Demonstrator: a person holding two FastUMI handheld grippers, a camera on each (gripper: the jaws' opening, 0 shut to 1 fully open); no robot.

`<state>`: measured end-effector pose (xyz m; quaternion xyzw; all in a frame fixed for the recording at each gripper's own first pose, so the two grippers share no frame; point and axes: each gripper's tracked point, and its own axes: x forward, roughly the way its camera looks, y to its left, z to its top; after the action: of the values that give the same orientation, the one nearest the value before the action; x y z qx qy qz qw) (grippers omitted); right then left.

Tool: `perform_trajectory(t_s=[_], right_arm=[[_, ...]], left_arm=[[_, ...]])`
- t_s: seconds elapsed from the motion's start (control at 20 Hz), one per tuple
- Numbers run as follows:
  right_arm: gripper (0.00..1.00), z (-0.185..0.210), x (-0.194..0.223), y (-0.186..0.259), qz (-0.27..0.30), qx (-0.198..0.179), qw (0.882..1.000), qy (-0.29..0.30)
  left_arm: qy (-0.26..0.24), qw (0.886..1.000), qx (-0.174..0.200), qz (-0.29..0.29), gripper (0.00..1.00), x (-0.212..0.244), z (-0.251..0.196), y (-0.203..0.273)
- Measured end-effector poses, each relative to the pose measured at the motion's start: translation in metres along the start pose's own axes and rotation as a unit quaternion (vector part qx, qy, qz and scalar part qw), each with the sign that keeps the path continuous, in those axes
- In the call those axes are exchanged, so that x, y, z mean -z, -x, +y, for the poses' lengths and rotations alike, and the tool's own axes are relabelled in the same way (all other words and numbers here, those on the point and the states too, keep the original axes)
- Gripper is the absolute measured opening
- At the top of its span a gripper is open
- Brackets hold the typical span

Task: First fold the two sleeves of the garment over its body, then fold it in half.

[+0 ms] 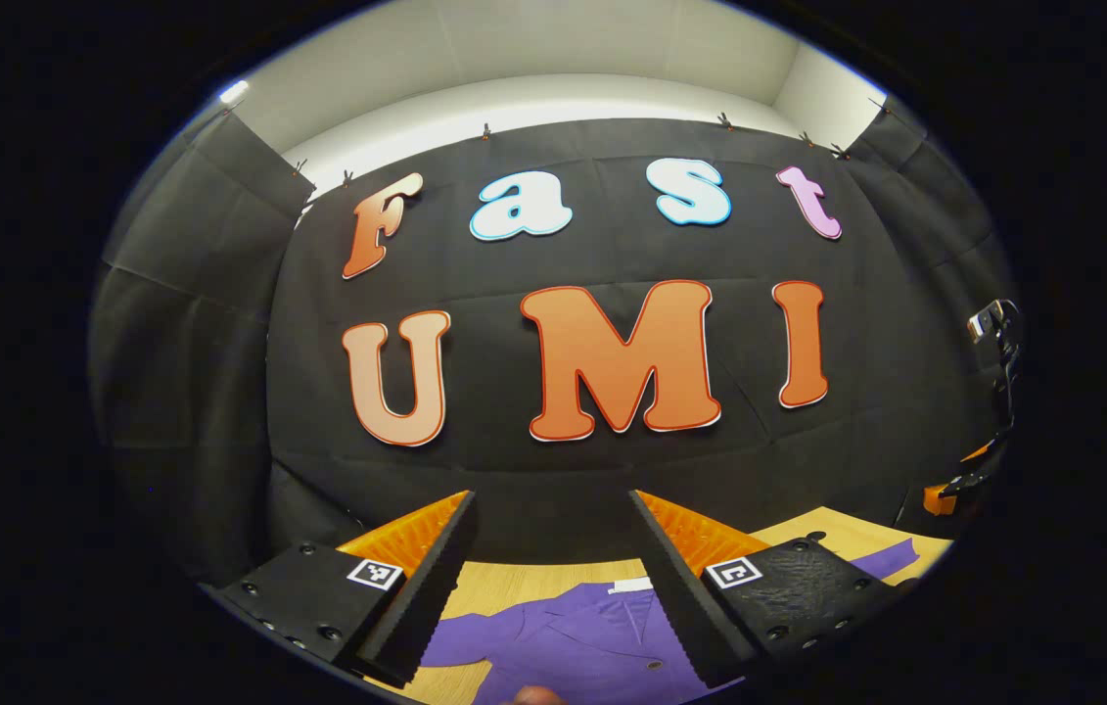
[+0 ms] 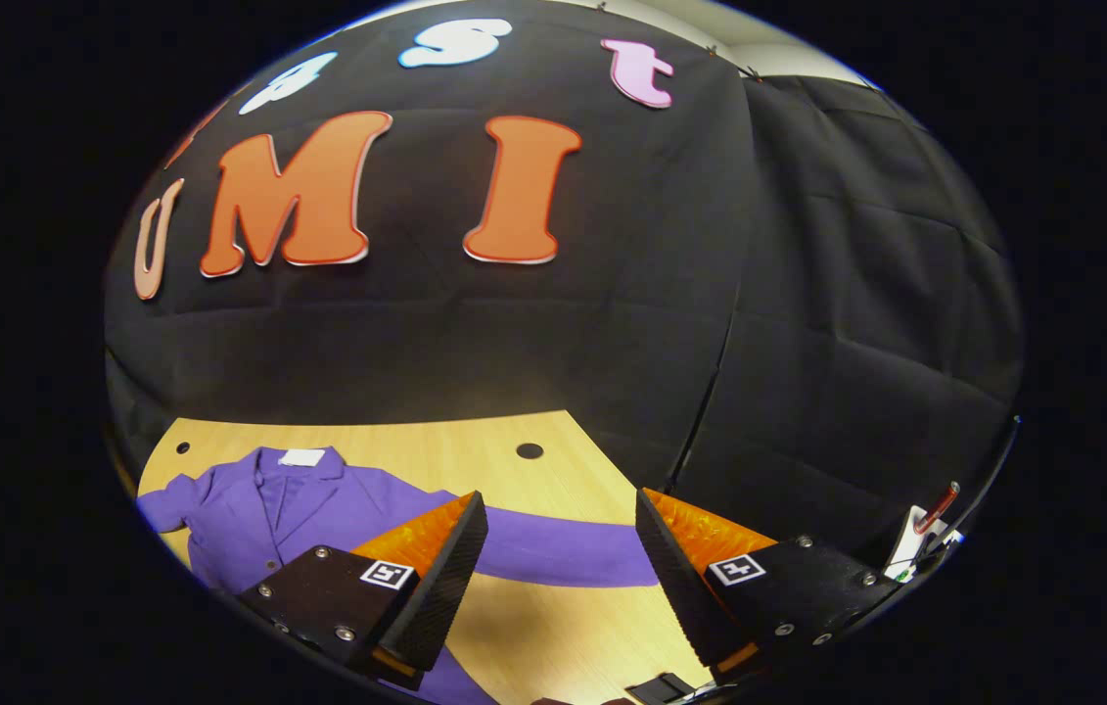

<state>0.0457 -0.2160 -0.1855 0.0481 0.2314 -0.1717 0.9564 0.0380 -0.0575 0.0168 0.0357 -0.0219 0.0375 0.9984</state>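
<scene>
A purple collared garment lies flat on the wooden table, with a white tag at its neck. In the left gripper view my left gripper is open above the garment's collar and chest, with nothing between its fingers. In the right gripper view the same garment lies at the lower left with one sleeve stretched out flat to the right. My right gripper hangs open above that sleeve, apart from it.
The table has a small dark hole near its far edge, and the booth's black cloth wall stands close behind it. A black and orange stand rises at the far right of the left gripper view.
</scene>
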Motion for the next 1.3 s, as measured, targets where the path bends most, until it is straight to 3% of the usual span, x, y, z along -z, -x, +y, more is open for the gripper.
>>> perform_trajectory(t_s=[0.2,0.5,0.75,1.0,1.3], right_arm=[[0.94,-0.028,0.022,-0.032,0.060,0.023,0.997,-0.034],[0.94,-0.056,0.061,-0.082,0.157,0.035,0.986,-0.034],[0.94,-0.066,0.099,-0.117,0.251,0.010,0.965,-0.080],[0.94,-0.078,0.124,-0.145,0.315,-0.002,0.946,-0.082],[0.93,-0.081,0.163,-0.169,0.403,-0.036,0.906,-0.123]], left_arm=[[-0.005,1.000,-0.015,0.011,0.96,0.005,-0.003,0.001],[-0.012,0.999,-0.036,0.038,0.96,0.023,-0.005,0.003],[-0.028,0.996,-0.047,0.077,0.97,0.047,-0.015,0.009],[-0.043,0.993,-0.056,0.096,0.97,0.057,-0.027,0.014],[-0.053,0.991,-0.057,0.113,0.97,0.066,-0.041,0.014]])
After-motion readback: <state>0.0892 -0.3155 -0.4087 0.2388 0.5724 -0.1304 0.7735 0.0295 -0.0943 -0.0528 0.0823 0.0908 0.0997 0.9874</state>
